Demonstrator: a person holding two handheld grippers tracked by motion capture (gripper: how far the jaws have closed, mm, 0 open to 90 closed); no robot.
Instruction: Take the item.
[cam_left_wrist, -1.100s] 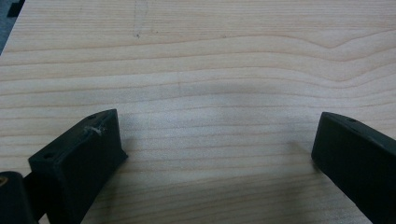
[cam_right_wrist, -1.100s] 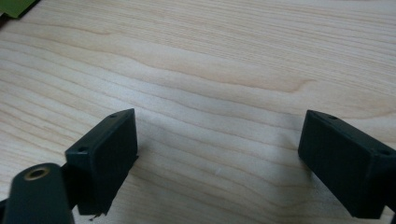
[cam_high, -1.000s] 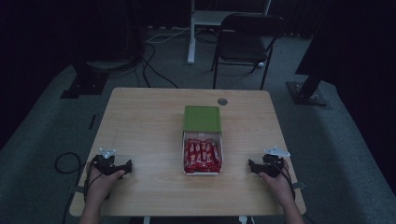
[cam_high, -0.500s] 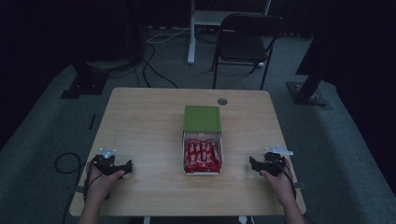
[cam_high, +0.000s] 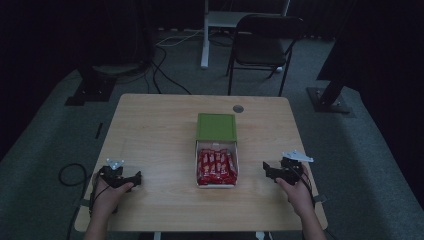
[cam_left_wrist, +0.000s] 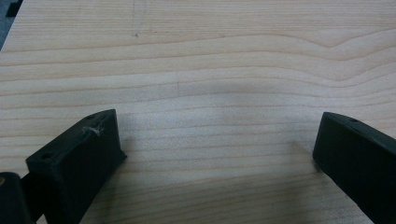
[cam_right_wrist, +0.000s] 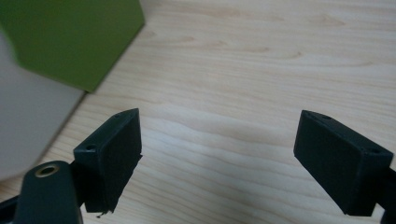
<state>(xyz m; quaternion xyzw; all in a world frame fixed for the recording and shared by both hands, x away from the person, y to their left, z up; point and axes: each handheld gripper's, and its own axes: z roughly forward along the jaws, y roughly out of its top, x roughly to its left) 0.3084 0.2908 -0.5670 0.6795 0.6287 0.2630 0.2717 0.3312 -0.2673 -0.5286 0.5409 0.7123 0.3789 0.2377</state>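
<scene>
- Resting on the table (cam_high: 150, 130), both grippers sit idle with jaws spread wide and nothing between them.
- Left gripper (cam_high: 131, 178) lies well apart from the box (cam_high: 216, 165) of red bars (cam_high: 216, 167); right gripper (cam_high: 268, 169) is nearer, the box's green lid (cam_right_wrist: 70, 42) ahead to its left.
- Next move, likely: bring the right gripper squarely over one bar and close gently.
- Since a second ago, the right gripper has edged slightly; the left is unchanged.
</scene>
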